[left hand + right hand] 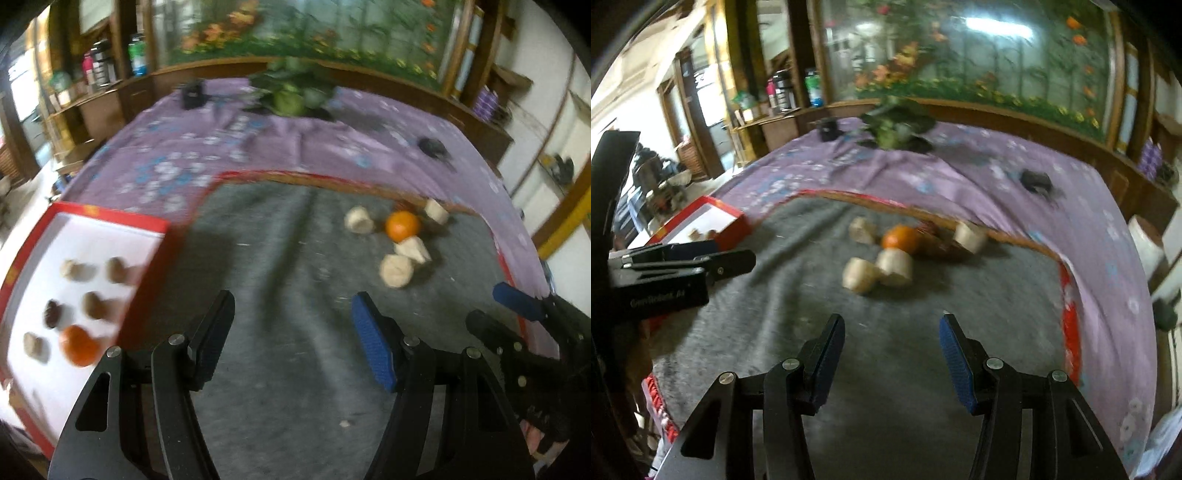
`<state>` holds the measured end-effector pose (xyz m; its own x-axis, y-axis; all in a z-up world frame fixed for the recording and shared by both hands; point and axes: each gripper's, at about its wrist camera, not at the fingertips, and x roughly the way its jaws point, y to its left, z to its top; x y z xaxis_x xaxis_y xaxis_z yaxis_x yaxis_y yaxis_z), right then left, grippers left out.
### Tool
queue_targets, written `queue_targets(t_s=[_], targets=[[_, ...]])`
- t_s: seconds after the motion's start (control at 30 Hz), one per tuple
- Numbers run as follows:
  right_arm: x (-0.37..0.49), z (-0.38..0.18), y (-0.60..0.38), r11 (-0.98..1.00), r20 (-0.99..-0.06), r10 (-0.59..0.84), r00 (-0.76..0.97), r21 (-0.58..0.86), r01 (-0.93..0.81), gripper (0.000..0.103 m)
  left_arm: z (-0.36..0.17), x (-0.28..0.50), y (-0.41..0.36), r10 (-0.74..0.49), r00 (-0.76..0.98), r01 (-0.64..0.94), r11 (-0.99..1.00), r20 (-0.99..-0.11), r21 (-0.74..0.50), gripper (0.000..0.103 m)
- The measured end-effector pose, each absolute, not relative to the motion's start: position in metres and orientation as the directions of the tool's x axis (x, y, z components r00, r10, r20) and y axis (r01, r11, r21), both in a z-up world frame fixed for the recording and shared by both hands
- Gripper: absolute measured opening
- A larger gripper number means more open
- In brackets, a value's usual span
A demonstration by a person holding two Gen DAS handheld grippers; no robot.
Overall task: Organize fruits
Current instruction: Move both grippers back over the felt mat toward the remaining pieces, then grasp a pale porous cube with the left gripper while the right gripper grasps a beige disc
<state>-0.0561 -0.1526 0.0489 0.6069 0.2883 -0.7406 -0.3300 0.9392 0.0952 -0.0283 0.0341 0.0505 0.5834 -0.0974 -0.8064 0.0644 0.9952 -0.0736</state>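
Note:
An orange (402,225) lies on the grey mat (288,280) among several pale cut fruit pieces (396,270); the same orange (900,238) and pieces (860,275) show in the right wrist view, with a brownish fruit beside the orange. A red box with white inside (96,236) at the left holds another orange (79,345) and several brown and pale fruits. My left gripper (293,314) is open and empty above the mat. My right gripper (892,332) is open and empty; it also shows at the right in the left wrist view (491,310).
A purple flowered cloth (332,140) covers the table beyond the mat. A green leafy plant (291,92) and small dark objects (434,146) sit on it at the back. Wooden shelves with bottles (99,66) stand behind left. The red box (709,218) lies left of the mat.

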Motion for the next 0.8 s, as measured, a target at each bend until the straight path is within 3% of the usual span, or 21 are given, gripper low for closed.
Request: queue_targets(t_s=[0.33,0.63,0.67,0.7,0.77,0.8], targets=[[-0.042,0.043,-0.2,0.955,-0.735,0.284,0.616,0.16,-0.25,0.052,0.029,-0.003,-0.021,-0.226,0.514,0.238,0.964,-0.827,-0.116,0.066],[-0.031,0.04,-0.204,0.951,-0.734,0.299,0.609,0.18,-0.249,0.052,0.014,0.018,-0.034,-0.278,0.488,0.272,0.949,-0.827,-0.158,0.066],[-0.029,0.04,-0.204,0.95,-0.734,0.302,0.608,0.181,-0.254,0.052,0.013,0.019,-0.035,-0.274,0.493,0.277,0.949,-0.826,-0.149,0.06],[-0.027,0.04,-0.202,0.947,-0.733,0.311,0.605,0.185,-0.262,0.052,0.012,0.019,-0.036,-0.258,0.5,0.277,0.952,-0.826,-0.129,0.04],[-0.023,0.039,-0.2,0.941,-0.733,0.327,0.596,0.197,-0.274,0.052,0.012,0.02,-0.034,-0.229,0.518,0.27,0.958,-0.824,-0.096,0.027],[-0.021,0.04,-0.198,0.938,-0.734,0.336,0.591,0.203,-0.281,0.052,0.012,0.021,-0.031,-0.242,0.51,0.269,0.956,-0.826,-0.113,0.027]])
